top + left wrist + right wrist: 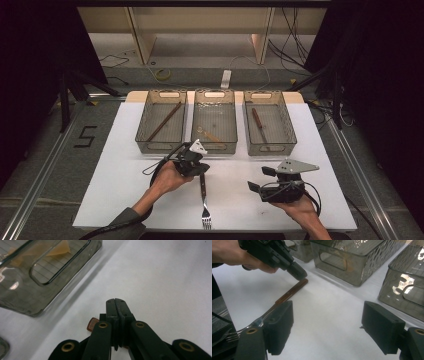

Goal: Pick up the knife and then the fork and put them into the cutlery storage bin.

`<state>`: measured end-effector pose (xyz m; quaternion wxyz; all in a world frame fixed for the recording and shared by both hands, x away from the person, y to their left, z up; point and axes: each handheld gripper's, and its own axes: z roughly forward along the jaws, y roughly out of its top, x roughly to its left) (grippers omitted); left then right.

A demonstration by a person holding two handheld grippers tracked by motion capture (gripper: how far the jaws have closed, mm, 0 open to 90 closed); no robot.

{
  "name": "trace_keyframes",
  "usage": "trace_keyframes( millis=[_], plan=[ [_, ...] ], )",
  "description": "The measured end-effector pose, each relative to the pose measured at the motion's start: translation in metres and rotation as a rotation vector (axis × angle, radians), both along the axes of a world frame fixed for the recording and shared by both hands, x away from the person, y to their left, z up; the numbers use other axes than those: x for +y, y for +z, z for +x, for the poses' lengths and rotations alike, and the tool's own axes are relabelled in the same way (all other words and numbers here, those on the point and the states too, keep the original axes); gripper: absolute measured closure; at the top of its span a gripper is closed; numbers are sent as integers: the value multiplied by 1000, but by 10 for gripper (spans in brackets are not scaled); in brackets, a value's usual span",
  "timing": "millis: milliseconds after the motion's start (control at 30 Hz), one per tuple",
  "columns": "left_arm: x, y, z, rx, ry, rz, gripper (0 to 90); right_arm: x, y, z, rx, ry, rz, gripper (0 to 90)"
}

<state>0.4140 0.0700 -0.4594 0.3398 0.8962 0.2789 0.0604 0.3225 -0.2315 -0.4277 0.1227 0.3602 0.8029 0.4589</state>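
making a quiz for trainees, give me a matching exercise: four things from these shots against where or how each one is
Things:
1. fork
2. left tongs
3. right tongs
4. chopstick

Place or state:
A. open, holding nothing
B. lying in the left bin
C. shut, tips above the wooden handle end
D. flat on the white table, tines toward the person

Pairs: 1-D, 2-C, 3-A, 4-B

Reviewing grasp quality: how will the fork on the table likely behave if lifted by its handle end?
The fork looks rigid, so probably no flex. Its metal tines likely outweigh the wooden handle, so it may droop tines-first. The shut left gripper sits at the handle tip.
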Motion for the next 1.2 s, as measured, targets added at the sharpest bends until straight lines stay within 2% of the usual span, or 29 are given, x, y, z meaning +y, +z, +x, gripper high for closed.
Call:
trace_keyframes(
  millis=[267,467,567,633,767,1133,1200],
  plan=[
    [-2,-9,4,17,1,23,888,1,0,0,-2,5,-11,264],
    [-4,-17,5,31,-4,76,887,1,0,0,-4,7,-12,265],
    [-2,-16,5,37,-8,88,887,1,0,0,-3,7,-11,265],
    [0,-14,4,28,-12,121,887,1,0,-1,0,8,-12,266],
    [7,-12,-1,54,-20,163,887,1,0,-1,-1,9,-14,265],
    [24,-5,-16,138,-12,240,886,2,0,-1,-6,12,-18,266],
    [27,-4,-20,156,-12,244,886,2,0,-1,-8,14,-17,266]
  ],
)
